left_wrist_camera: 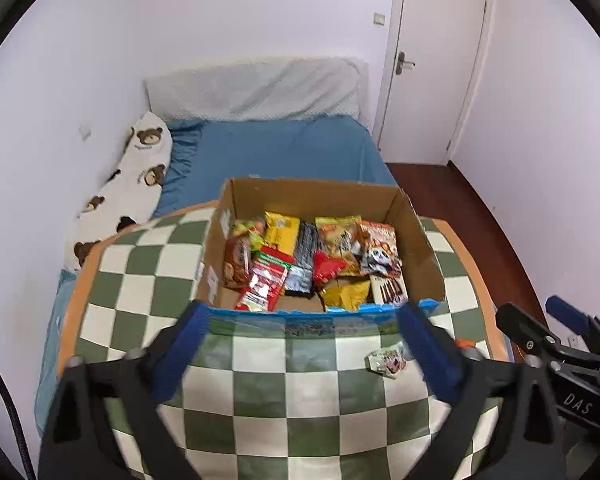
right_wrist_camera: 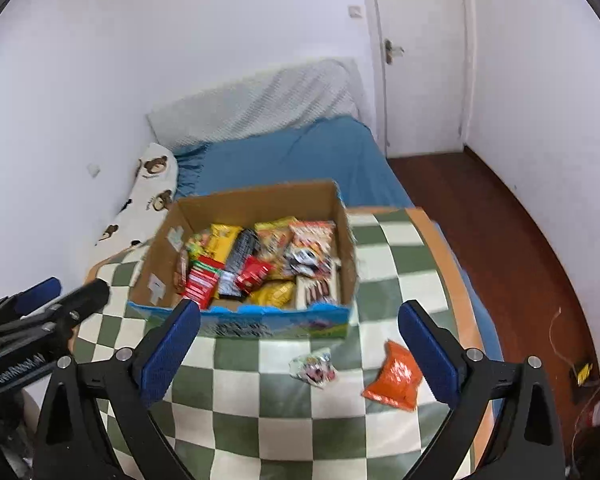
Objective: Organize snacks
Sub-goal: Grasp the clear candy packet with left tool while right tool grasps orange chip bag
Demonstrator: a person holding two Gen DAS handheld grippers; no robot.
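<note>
While both tongs are being held spread and empty, 2 packets are lying loose before the box [right_wrist_camera: 240, 322] — orange packet [right_wrist_camera: 394, 376] just beside right gripper [right_wrist_camera: 300, 340], nearer than left gripper [left_wrist_camera: 304, 344]; white packet [right_wrist_camera: 314, 367] between.

A home bedroom. A bed [left_wrist_camera: 284, 152] with a blue sheet stands against the white wall, a grey padded headboard [left_wrist_camera: 256, 88] behind it and a long bear-print pillow [left_wrist_camera: 128, 184] along the side. A white door [left_wrist_camera: 432, 60] with a lever handle closes the corner, over a dark wood floor [right_wrist_camera: 512, 240]. A checked tabletop [left_wrist_camera: 300, 400] sits by the bed.
</note>
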